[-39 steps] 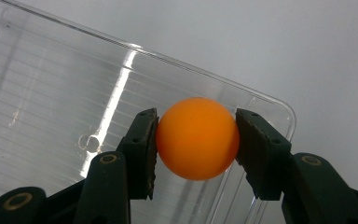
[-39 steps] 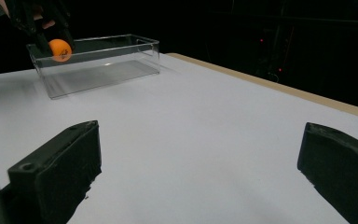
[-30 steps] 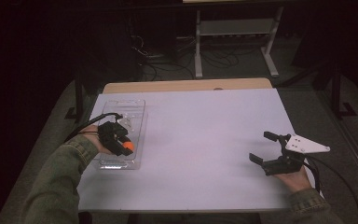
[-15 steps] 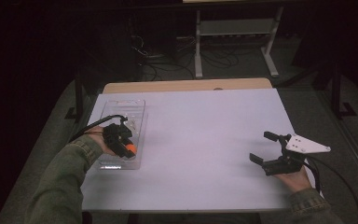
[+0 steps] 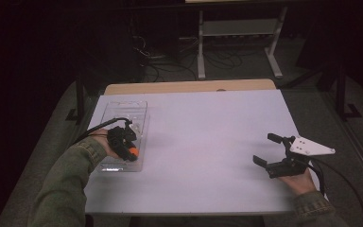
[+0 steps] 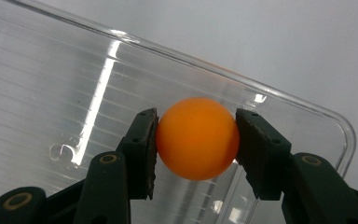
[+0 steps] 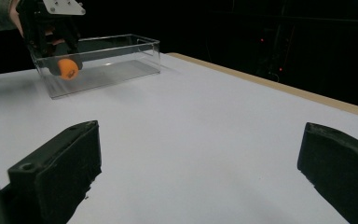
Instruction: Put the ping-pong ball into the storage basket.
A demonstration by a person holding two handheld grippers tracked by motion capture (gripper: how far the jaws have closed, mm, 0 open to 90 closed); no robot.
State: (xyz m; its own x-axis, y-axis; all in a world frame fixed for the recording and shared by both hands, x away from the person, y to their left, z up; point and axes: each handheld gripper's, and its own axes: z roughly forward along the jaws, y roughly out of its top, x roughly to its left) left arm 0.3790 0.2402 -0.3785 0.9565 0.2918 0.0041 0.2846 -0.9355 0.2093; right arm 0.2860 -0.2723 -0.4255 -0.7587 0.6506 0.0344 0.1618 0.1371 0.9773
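An orange ball [image 6: 197, 138] sits pinched between both pads of my left gripper [image 6: 196, 144], just above the floor of a clear plastic tray [image 6: 51, 93]. In the high view that left gripper [image 5: 128, 150] and its ball [image 5: 133, 152] hang over the near end of the tray [image 5: 123, 109] at the table's left. From the right gripper view the ball [image 7: 68, 68] shows inside the tray [image 7: 121, 56], low against its near wall. My right gripper [image 5: 270, 149] rests open on the white tabletop at the right, with nothing between its widely spread jaws [image 7: 200, 172].
The white tabletop [image 5: 203, 137] stretches between the two grippers. A wooden strip [image 5: 189, 87] runs along its far edge. Beyond the table, a metal stand [image 5: 236, 42] and cables lie on a dark floor.
My left gripper with the ball has shifted slightly to the right and toward the near end of the tray. The right gripper has stayed where it was.
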